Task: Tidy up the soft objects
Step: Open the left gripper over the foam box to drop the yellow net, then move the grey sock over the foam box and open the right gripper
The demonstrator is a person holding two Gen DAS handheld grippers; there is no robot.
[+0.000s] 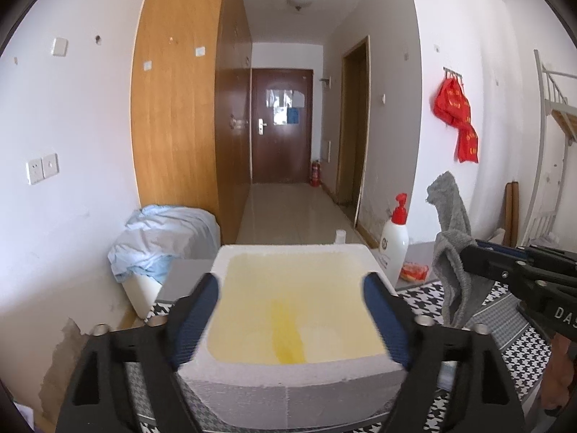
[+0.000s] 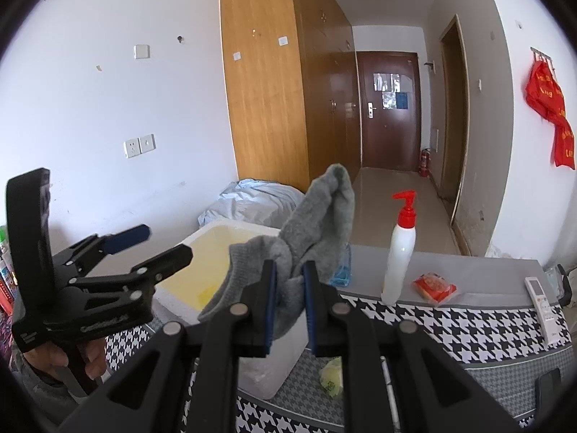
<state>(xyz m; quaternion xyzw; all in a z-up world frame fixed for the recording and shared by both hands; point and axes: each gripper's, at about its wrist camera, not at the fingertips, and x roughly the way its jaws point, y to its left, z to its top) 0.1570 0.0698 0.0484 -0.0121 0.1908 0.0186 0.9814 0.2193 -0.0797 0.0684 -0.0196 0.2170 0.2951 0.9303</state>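
The jaws of the left gripper (image 1: pixel 290 319) stand wide apart with nothing between them, poised over the near rim of a white foam box (image 1: pixel 288 379). The jaws of the right gripper (image 2: pixel 290 301) are pinched tight on a grey sock (image 2: pixel 306 234), which stands up in a limp fold above the pads and droops down on either side of them. A hand (image 2: pixel 72 361) grips the handle of the left tool.

The foam box sits on a table covered with a black-and-white houndstooth cloth (image 2: pixel 450 328). Its inside is stained yellowish, with a brighter yellow streak across the bottom; whether anything soft lies in there I cannot tell. The sock hangs over the box's right-hand edge, not inside it.

Behind the box a white tub (image 1: pixel 144 296) on the floor is heaped with pale blue fabric (image 1: pixel 162 238). On the table to the right stand a white pump bottle (image 2: pixel 398 263) with a red top, an orange packet (image 2: pixel 434 287) and a remote control (image 2: pixel 542 306).
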